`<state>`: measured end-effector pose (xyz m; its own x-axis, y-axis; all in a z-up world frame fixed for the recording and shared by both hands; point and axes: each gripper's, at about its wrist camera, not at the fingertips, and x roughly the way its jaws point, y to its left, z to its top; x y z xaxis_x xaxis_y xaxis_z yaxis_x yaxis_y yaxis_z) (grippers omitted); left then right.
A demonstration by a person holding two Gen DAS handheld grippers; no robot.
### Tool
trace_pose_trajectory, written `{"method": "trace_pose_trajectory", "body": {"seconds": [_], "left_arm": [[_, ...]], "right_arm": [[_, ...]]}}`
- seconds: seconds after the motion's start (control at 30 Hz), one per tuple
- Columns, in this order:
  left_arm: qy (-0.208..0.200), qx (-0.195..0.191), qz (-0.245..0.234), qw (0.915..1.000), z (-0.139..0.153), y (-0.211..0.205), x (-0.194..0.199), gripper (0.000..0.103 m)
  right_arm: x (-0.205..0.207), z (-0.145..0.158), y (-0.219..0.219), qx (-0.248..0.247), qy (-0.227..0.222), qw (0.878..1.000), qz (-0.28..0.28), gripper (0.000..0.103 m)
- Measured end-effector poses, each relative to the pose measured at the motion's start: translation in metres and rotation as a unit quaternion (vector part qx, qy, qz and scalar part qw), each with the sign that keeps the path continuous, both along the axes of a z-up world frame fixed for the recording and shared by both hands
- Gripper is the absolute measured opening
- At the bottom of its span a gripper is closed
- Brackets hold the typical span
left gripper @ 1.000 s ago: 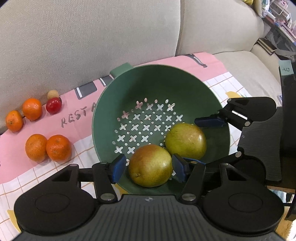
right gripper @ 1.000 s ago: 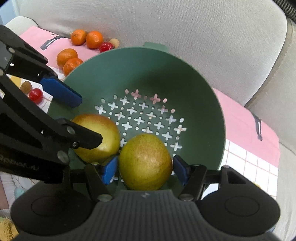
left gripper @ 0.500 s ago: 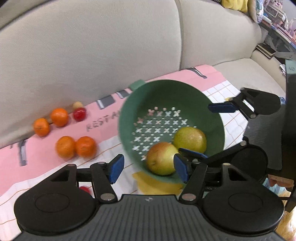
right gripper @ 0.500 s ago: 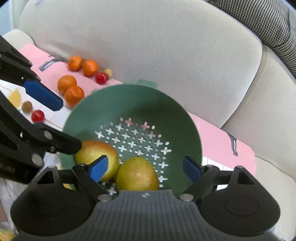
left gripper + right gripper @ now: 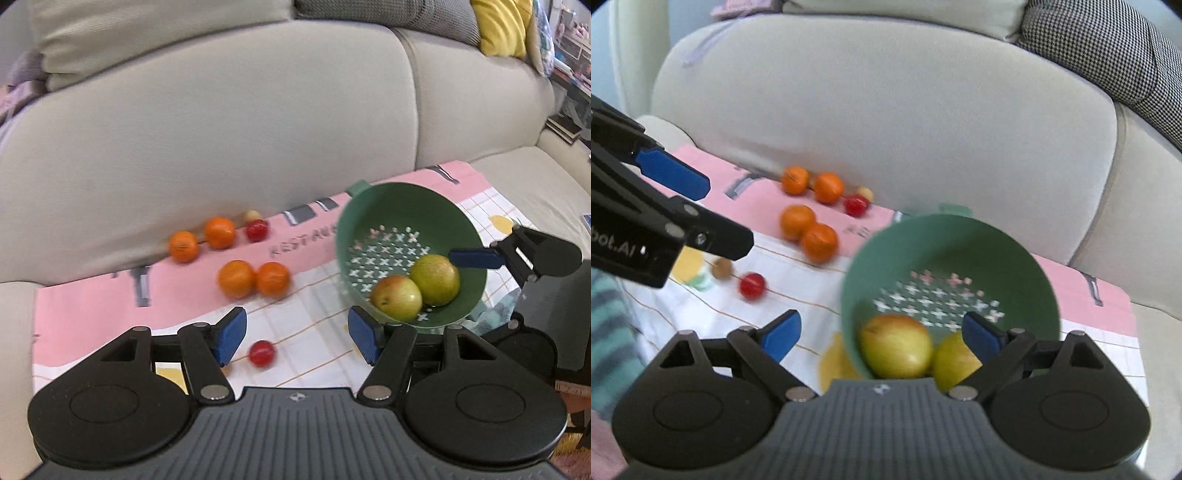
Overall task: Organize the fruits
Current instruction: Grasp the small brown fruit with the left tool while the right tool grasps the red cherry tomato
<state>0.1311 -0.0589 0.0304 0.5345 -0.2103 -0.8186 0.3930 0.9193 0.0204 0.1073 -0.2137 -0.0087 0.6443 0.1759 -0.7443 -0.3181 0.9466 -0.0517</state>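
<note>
A green colander (image 5: pixel 413 206) stands on the cloth and holds two yellow-green pears (image 5: pixel 397 297) (image 5: pixel 435 279). It also shows in the right wrist view (image 5: pixel 945 251) with both pears (image 5: pixel 895 345) (image 5: pixel 955 363). My left gripper (image 5: pixel 295 334) is open and empty, above the cloth left of the colander. My right gripper (image 5: pixel 882 336) is open and empty, in front of the colander's near rim. Several oranges (image 5: pixel 236 278) (image 5: pixel 820 242) and small red fruits (image 5: pixel 262 353) (image 5: pixel 752 285) lie on the cloth.
The pink and white checked cloth (image 5: pixel 92 306) covers a beige sofa seat, with the sofa back (image 5: pixel 221 129) close behind the fruit. A small brown fruit (image 5: pixel 721 267) lies near the red one. A yellow cushion (image 5: pixel 502 26) is at the far right.
Both grippers let go of the pears, opened wide and pulled back and up from the colander. The pears stay inside it.
</note>
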Motion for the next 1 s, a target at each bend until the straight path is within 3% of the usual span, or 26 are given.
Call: {"method": "trace_pose_trajectory", "body": {"seconds": [0.23, 0.63, 0.8, 1.0], "left_arm": [[-0.030, 0.040, 0.013, 0.9987, 0.015, 0.032, -0.013, 0.075], [-0.050, 0.066, 0.086, 0.9929, 0.029, 0.114, -0.007, 0.076], [-0.032, 0.055, 0.095, 0.9935, 0.016, 0.130, 0.007, 0.076], [-0.001, 0.012, 0.074, 0.9972, -0.008, 0.130, 0.017, 0.076]], "right_arm": [[-0.009, 0.007, 0.029, 0.032, -0.007, 0.999, 0.004, 0.095], [0.000, 0.003, 0.069, 0.062, -0.001, 0.998, 0.009, 0.095], [0.008, -0.002, 0.078, 0.059, -0.002, 0.998, 0.012, 0.095], [0.018, -0.010, 0.088, 0.048, -0.004, 0.999, 0.023, 0.088]]}}
